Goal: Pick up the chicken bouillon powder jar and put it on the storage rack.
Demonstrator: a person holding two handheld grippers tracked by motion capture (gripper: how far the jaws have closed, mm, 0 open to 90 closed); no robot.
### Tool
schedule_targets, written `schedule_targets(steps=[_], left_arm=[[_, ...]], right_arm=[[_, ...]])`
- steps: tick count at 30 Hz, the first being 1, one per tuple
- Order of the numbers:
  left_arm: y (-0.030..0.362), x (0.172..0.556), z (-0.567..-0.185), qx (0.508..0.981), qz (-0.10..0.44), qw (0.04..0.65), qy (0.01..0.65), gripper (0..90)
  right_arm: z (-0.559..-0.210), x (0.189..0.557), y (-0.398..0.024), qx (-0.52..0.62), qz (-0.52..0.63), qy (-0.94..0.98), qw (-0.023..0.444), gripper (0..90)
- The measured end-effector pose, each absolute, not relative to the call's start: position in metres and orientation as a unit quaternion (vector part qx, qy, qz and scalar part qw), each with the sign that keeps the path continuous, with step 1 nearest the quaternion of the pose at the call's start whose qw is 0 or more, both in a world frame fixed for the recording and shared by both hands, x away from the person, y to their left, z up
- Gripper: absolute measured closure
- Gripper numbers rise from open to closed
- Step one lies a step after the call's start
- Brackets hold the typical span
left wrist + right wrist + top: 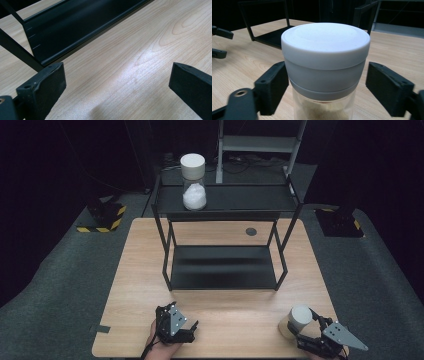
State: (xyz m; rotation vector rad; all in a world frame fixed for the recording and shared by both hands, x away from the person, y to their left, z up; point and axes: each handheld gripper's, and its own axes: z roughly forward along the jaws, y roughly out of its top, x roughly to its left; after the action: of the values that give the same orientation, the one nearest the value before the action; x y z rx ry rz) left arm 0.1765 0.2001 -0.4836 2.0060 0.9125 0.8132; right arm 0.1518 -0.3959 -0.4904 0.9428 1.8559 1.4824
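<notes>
A clear jar with a white lid (299, 316) and tan contents stands on the wooden table (235, 305) near its front right corner. My right gripper (306, 326) reaches around it from the right. In the right gripper view the jar's lid (325, 45) sits between the jaws of the right gripper (325, 75): the left pad is at the lid's side, and a narrow gap shows at the right pad. My left gripper (182, 317) rests low at the front left, open, and in its own view the left gripper (117, 77) has bare wood between its jaws.
A black two-level rack (222, 267) stands mid-table; its lower shelf edge (75, 30) lies just ahead of the left gripper. A second white-lidded jar (193, 182) with white powder stands on the rack's top shelf at the left. Dark floor surrounds the table.
</notes>
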Motion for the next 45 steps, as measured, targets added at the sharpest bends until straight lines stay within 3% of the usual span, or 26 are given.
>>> schedule_targets(steps=[9, 45], left_arm=[[0.200, 0.177, -0.484, 0.788, 0.319, 0.386, 0.358, 1.3], [0.200, 0.177, -0.484, 0.790, 0.320, 0.385, 0.355, 1.3]], right_arm=[[-0.494, 0.153, -0.399, 0.339, 0.564, 0.696, 0.287, 33.1], [-0.476, 0.151, -0.374, 0.321, 0.582, 0.681, 0.307, 34.0]])
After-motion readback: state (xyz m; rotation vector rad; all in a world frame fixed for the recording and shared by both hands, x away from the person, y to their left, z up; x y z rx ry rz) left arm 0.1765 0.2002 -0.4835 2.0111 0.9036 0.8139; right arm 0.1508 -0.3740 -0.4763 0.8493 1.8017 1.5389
